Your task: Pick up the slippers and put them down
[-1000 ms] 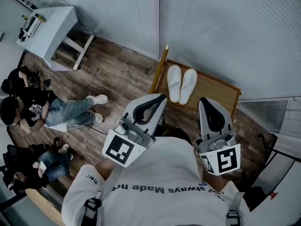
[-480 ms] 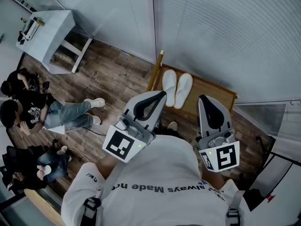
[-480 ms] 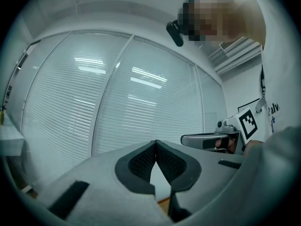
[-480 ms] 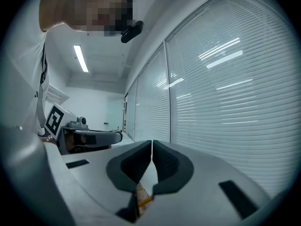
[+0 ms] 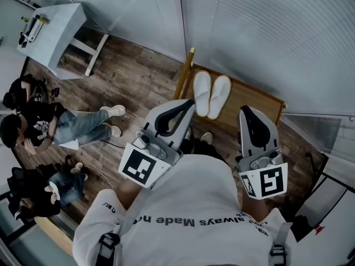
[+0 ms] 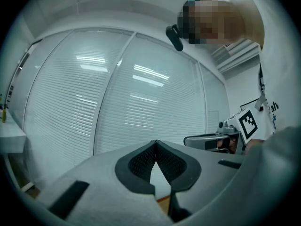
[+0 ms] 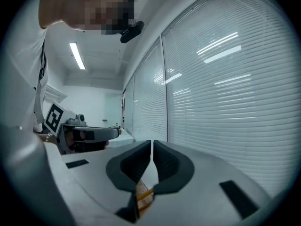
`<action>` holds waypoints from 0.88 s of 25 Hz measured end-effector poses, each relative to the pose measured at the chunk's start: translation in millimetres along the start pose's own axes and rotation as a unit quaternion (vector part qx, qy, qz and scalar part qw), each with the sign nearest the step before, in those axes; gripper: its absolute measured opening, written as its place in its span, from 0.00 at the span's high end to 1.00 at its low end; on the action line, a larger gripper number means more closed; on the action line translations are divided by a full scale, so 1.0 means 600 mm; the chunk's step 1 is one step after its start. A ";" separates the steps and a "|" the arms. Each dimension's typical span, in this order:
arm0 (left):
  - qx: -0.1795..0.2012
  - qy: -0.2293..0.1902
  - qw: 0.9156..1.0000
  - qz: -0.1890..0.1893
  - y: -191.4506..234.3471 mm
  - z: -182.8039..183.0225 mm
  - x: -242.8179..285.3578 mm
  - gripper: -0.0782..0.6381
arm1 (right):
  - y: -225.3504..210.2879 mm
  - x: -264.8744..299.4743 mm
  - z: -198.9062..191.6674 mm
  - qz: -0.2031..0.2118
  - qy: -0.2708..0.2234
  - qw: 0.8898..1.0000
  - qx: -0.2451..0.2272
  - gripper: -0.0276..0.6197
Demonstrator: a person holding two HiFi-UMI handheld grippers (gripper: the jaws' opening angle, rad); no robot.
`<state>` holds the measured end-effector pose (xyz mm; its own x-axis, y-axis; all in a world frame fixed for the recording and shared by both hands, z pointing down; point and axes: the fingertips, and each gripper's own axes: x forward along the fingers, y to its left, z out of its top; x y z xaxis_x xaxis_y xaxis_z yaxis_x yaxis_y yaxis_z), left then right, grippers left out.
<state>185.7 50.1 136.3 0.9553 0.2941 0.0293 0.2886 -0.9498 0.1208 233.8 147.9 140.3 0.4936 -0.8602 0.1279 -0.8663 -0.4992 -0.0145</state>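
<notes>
Though 2 slippers (image 5: pixel 212 95) lie ahead, left gripper (image 6: pixel 155 143) and right gripper (image 7: pixel 151 144) have jaws together.

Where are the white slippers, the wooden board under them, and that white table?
pair of white slippers (image 5: pixel 201 93): head view, middle of one slipper.
brown wooden board (image 5: pixel 250 103): head view, bare surface beside the slippers.
white table (image 5: pixel 58 37): head view, bare tabletop.

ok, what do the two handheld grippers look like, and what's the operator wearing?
The left gripper and right gripper are both light grey moulded shells tapering to the jaws, which are lined with black textured pads. Each carries a white cube at the rear with black square markers: left cube, right cube. The person wears a white shirt with dark lettering and dark shoulder straps.
</notes>
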 end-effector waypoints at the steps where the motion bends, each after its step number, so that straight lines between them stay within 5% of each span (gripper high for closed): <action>1: -0.002 0.004 1.000 0.002 0.002 -0.008 0.002 0.88 | -0.002 0.002 -0.006 0.001 0.003 1.000 0.002 0.93; 22: -0.033 0.067 0.997 0.007 0.025 -0.176 0.001 0.88 | 0.013 0.034 -0.183 0.012 0.084 0.995 0.056 0.86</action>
<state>183.7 47.4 243.1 0.9407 0.2974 0.1630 0.2672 -0.9460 0.1837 228.6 137.5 251.8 0.4448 -0.8472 0.2905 -0.8594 -0.4951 -0.1281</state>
